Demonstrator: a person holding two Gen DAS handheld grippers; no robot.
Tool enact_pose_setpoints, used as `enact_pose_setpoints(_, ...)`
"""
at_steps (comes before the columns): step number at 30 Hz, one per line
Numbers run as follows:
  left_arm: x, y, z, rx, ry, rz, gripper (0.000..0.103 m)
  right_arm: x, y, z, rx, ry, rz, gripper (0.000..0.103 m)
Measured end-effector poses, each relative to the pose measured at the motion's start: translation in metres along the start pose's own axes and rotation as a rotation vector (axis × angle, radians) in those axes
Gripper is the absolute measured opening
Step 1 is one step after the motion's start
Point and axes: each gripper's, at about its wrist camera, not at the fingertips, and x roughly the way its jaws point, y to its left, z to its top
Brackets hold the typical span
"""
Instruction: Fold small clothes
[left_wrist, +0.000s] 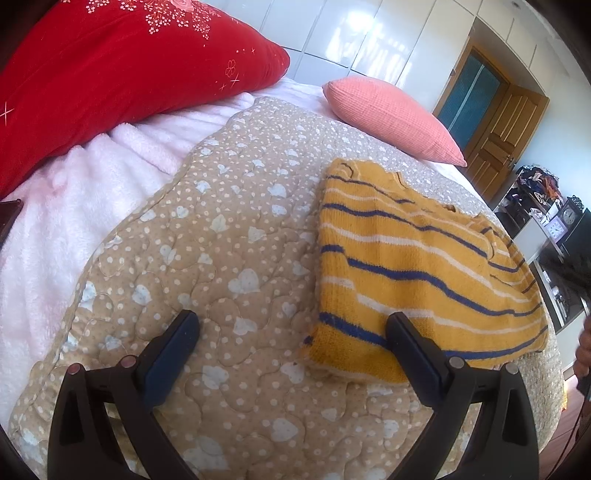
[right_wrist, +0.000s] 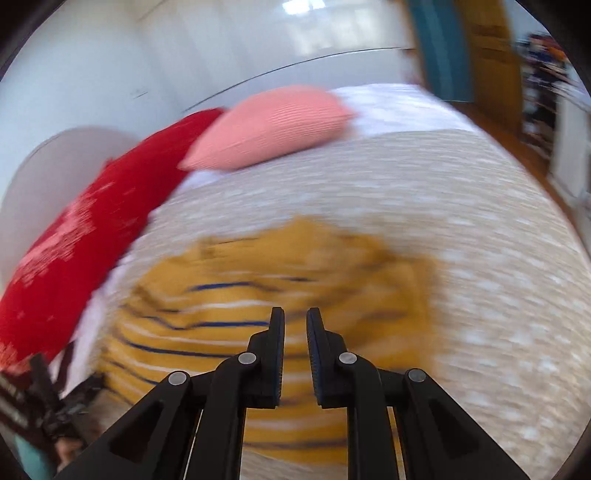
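Observation:
A small yellow knit sweater (left_wrist: 417, 266) with blue and white stripes lies folded on the beige quilt (left_wrist: 221, 229). My left gripper (left_wrist: 291, 321) is wide open and empty, low over the quilt at the sweater's near left corner; its right finger (left_wrist: 410, 343) overlaps the sweater's edge. In the blurred right wrist view the sweater (right_wrist: 236, 306) lies just ahead. My right gripper (right_wrist: 295, 317) hovers above it with its jaws close together, a narrow gap between them, holding nothing.
A red pillow (left_wrist: 110, 66) and a pink pillow (left_wrist: 391, 118) lie at the head of the bed. A pink fleece blanket (left_wrist: 55, 221) lies left of the quilt. A wooden door (left_wrist: 498, 136) and cluttered shelves (left_wrist: 543, 206) stand beyond the bed's right edge.

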Motion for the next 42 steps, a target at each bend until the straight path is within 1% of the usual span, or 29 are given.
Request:
enact_pose_setpoints(2,0.0,0.0,0.0,0.0,0.001,-0.001,0.101,0.032,0.03,0.008,-0.017,0.032,0.063,0.015)
enact_pose_setpoints(4,0.0,0.0,0.0,0.0,0.001,-0.003,0.101,0.066,0.039,0.014,0.009,0.086,0.124,0.015)
enact_pose_setpoints(5,0.0,0.0,0.0,-0.001,0.0,-0.006,0.101,0.089,0.039,0.015,0.039,0.136,0.121,0.015)
enact_pose_setpoints(6,0.0,0.0,0.0,-0.002,0.0,-0.008,0.101,0.111,0.036,0.014,0.06,0.184,0.081,0.018)
enact_pose_setpoints(7,0.0,0.001,0.0,-0.004,-0.001,-0.011,0.101,0.141,0.032,0.01,0.081,0.268,0.016,0.019)
enact_pose_setpoints(8,0.0,0.001,0.0,-0.004,-0.002,-0.013,0.101,0.156,0.029,0.009,0.095,0.295,0.014,0.019)
enact_pose_setpoints(9,0.0,0.001,0.0,-0.005,-0.002,-0.014,0.101,0.157,0.028,0.012,0.108,0.266,0.024,0.019)
enact_pose_setpoints(11,0.0,0.002,-0.001,-0.005,-0.004,-0.021,0.102,0.149,0.026,0.021,0.14,0.245,0.067,0.023)
enact_pose_setpoints(12,0.0,0.003,0.0,-0.007,-0.004,-0.028,0.102,0.14,0.025,0.025,0.132,0.191,0.098,0.023)
enact_pose_setpoints(14,0.0,0.004,0.0,-0.01,-0.005,-0.034,0.102,0.114,0.012,0.031,0.115,0.077,0.083,0.028)
enact_pose_setpoints(15,0.0,0.004,0.0,-0.01,-0.006,-0.034,0.102,0.11,0.001,0.032,0.139,0.075,0.07,0.036)
enact_pose_setpoints(16,0.0,0.004,0.0,-0.008,-0.005,-0.033,0.102,0.111,-0.013,0.032,0.166,0.094,0.047,0.039)
enact_pose_setpoints(17,0.0,0.004,0.0,-0.007,-0.005,-0.031,0.102,0.114,-0.032,0.03,0.203,0.126,-0.014,0.039)
enact_pose_setpoints(18,0.0,0.004,-0.001,-0.008,-0.006,-0.033,0.102,0.114,-0.047,0.028,0.223,0.134,-0.073,0.034)
enact_pose_setpoints(19,0.001,0.004,-0.001,-0.008,-0.006,-0.034,0.102,0.107,-0.067,0.025,0.252,0.115,-0.097,0.018)
enact_pose_setpoints(20,0.001,0.004,0.0,-0.006,-0.006,-0.035,0.102,0.098,-0.08,0.024,0.28,0.097,-0.125,0.013)
enact_pose_setpoints(21,0.001,0.004,0.0,-0.006,-0.006,-0.036,0.102,0.088,-0.088,0.025,0.304,0.073,-0.171,0.013)
enact_pose_setpoints(23,0.001,0.004,-0.001,-0.006,-0.005,-0.035,0.102,0.064,-0.095,0.026,0.324,0.03,-0.195,0.016)
enact_pose_setpoints(25,0.001,0.004,-0.001,-0.006,-0.006,-0.035,0.102,0.037,-0.082,0.027,0.271,-0.014,-0.193,0.027)
enact_pose_setpoints(27,0.001,0.003,0.0,-0.006,-0.006,-0.035,0.102,0.013,-0.062,0.021,0.163,-0.042,-0.178,0.032)
enact_pose_setpoints(29,0.001,0.003,0.0,-0.004,-0.004,-0.033,0.102,-0.002,-0.042,0.005,0.091,-0.043,-0.137,0.036)
enact_pose_setpoints(32,0.001,0.003,0.0,0.0,-0.001,-0.027,0.102,-0.009,-0.042,-0.027,0.064,0.012,-0.071,0.042)
enact_pose_setpoints(33,0.001,0.003,0.0,0.001,0.0,-0.024,0.102,-0.003,-0.047,-0.036,0.057,0.03,-0.097,0.043)
enact_pose_setpoints(34,0.001,0.002,0.0,0.003,0.002,-0.021,0.102,0.006,-0.057,-0.049,0.059,0.062,-0.155,0.043)
enact_pose_setpoints(35,0.002,0.001,0.0,0.005,0.004,-0.017,0.102,0.013,-0.067,-0.055,0.078,0.097,-0.175,0.043)
enact_pose_setpoints(36,0.002,0.001,0.001,0.008,0.005,-0.014,0.102,0.019,-0.081,-0.061,0.114,0.132,-0.165,0.046)
enact_pose_setpoints(38,0.002,0.0,0.001,0.013,0.006,-0.006,0.102,0.009,-0.094,-0.062,0.18,0.105,-0.113,0.046)
enact_pose_setpoints(40,0.001,0.0,0.001,0.013,0.003,-0.008,0.102,-0.004,-0.089,-0.057,0.194,0.093,-0.131,0.05)
enact_pose_setpoints(42,-0.001,0.003,0.0,0.002,-0.004,-0.024,0.102,-0.019,-0.069,-0.051,0.131,0.066,-0.167,0.052)
